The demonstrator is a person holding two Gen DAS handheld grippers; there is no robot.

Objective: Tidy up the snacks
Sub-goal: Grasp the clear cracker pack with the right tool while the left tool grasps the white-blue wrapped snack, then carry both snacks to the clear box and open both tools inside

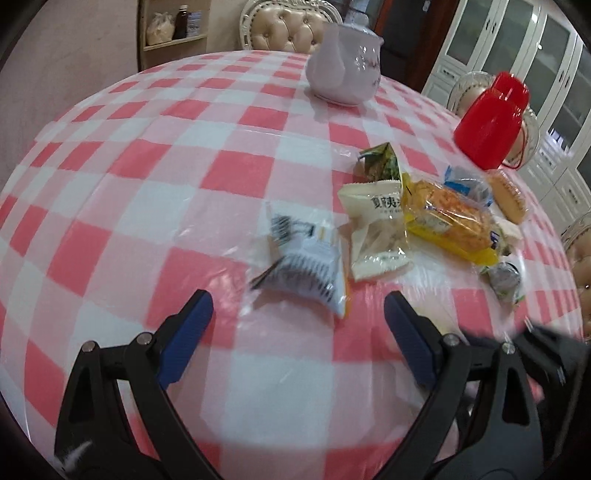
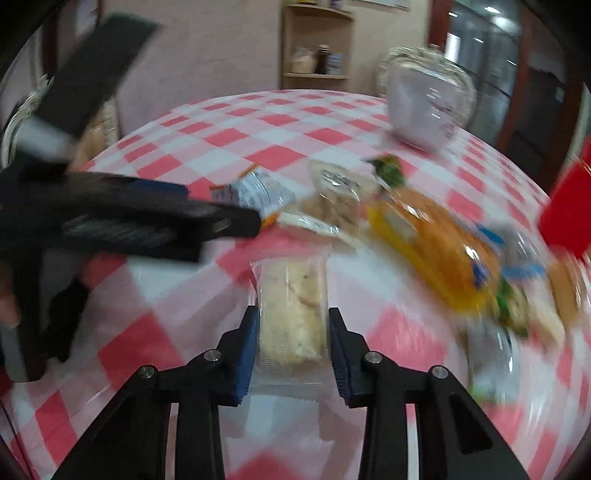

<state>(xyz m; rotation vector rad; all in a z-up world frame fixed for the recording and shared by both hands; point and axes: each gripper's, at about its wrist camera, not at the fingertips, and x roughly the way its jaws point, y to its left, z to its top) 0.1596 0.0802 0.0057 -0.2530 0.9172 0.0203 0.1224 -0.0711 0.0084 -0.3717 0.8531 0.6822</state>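
Right gripper (image 2: pixel 291 332) clamps one clear-wrapped biscuit pack (image 2: pixel 290 314); left gripper (image 1: pixel 298 317) spread apart, empty; one white teapot (image 1: pixel 345 66), one red jug (image 1: pixel 491 122).

1. A round table (image 1: pixel 155 155) wears a pink and white checked cloth.
2. A padded chair (image 1: pixel 288 26) stands at the table's far edge.
3. A wooden shelf (image 1: pixel 173 29) with jars stands by the pink wall (image 1: pixel 74 55).
4. White cupboards (image 1: pixel 517 48) with glass doors stand past the right edge.
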